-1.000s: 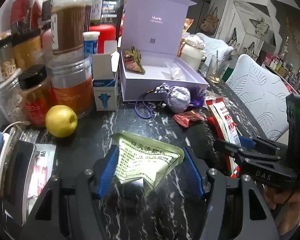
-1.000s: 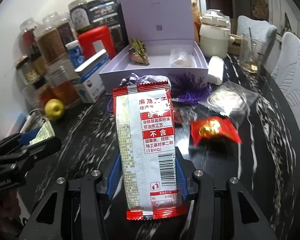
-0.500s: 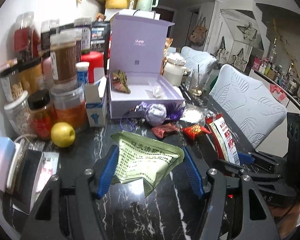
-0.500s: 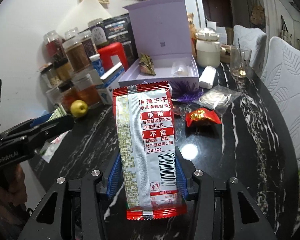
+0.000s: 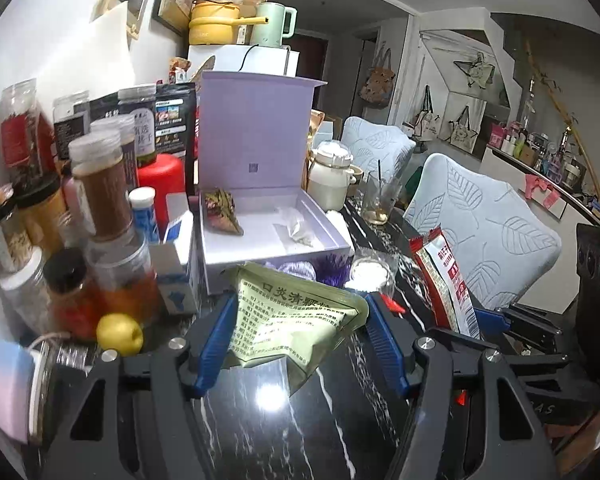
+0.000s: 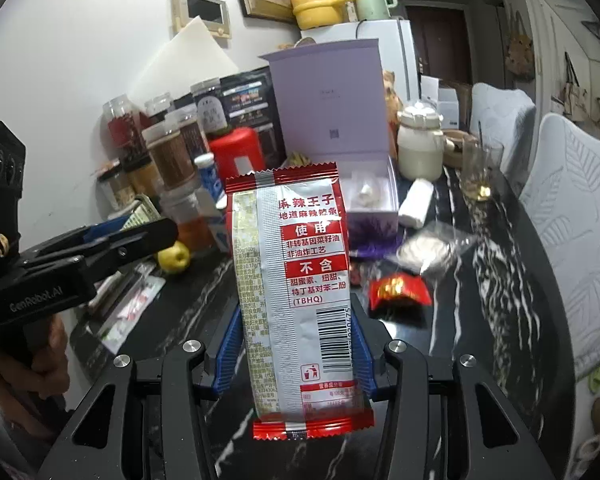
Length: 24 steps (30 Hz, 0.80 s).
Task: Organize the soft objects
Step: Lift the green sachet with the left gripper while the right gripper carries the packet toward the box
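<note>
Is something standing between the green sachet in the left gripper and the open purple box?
Nothing visible blocks it. The left gripper holds the green sachet above the table, and the purple box lies open straight ahead. Only a low purple pouch sits before its front wall.

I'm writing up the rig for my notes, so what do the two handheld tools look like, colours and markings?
Both are black plastic frames with silver screw heads and ribbed blue pads on the fingers. The left tool shows white lettering along its side in the right wrist view; the right tool shows faint raised letters on its body in the left wrist view. No sleeves or cables are visible.
</note>
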Available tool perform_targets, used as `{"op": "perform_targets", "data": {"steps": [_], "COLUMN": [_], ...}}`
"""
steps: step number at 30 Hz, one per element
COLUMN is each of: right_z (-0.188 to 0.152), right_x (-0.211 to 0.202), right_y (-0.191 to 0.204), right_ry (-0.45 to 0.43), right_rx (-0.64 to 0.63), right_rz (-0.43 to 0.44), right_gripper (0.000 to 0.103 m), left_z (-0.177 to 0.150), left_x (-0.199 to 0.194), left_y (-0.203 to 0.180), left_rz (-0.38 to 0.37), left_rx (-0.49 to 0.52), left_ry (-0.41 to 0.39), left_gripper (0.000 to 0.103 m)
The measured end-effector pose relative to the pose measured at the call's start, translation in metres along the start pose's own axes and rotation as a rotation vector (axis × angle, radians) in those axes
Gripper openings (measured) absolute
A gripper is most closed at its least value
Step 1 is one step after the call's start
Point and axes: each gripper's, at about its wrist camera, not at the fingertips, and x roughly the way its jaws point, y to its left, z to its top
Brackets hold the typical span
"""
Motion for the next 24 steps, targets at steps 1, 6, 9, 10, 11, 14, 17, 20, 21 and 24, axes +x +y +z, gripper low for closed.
{"op": "perform_targets", "data": {"steps": [1, 6, 9, 10, 11, 14, 17, 20, 21, 24], "right_z": [0.004, 0.03, 0.045, 0.05, 0.055, 0.071, 0.086, 0.098, 0.103, 0.117], "right_x": [0.001, 0.008, 0.013, 0.015, 0.017, 0.026, 0.037, 0.046, 0.05, 0.06], "right_y": [-0.001, -0.004, -0.006, -0.007, -0.008, -0.01, -0.011, -0.013, -0.014, -0.017], "right_ry": [-0.005, -0.026, -0.041, -0.046, -0.05, -0.059, -0.068, -0.075, -0.077, -0.086], "right_rx": [-0.003, -0.027, -0.031, -0.033, -0.035, -0.042, -0.051, -0.052, -0.055, -0.063], "right_rz": [0.002, 0.007, 0.019, 0.022, 0.025, 0.041, 0.043, 0.05, 0.054, 0.062], "right_gripper": [0.048, 0.048, 0.048, 0.048, 0.048, 0.048, 0.048, 0.048, 0.048, 0.048], "left_z": [0.005, 0.029, 0.044, 0.049, 0.054, 0.067, 0.079, 0.091, 0.095, 0.107], "left_x": [0.002, 0.011, 0.016, 0.017, 0.02, 0.029, 0.039, 0.048, 0.05, 0.061], "left_y": [0.001, 0.007, 0.016, 0.019, 0.022, 0.028, 0.032, 0.037, 0.038, 0.041], "left_rz": [-0.002, -0.004, 0.004, 0.009, 0.015, 0.033, 0.045, 0.053, 0.054, 0.055], "left_rx": [0.003, 0.018, 0.004, 0.002, 0.003, 0.015, 0.027, 0.029, 0.028, 0.022], "left_ry": [-0.005, -0.037, -0.061, -0.069, -0.075, -0.088, -0.093, -0.104, -0.108, -0.117], "left_gripper": [0.064, 0.064, 0.064, 0.064, 0.064, 0.064, 0.064, 0.064, 0.064, 0.064]}}
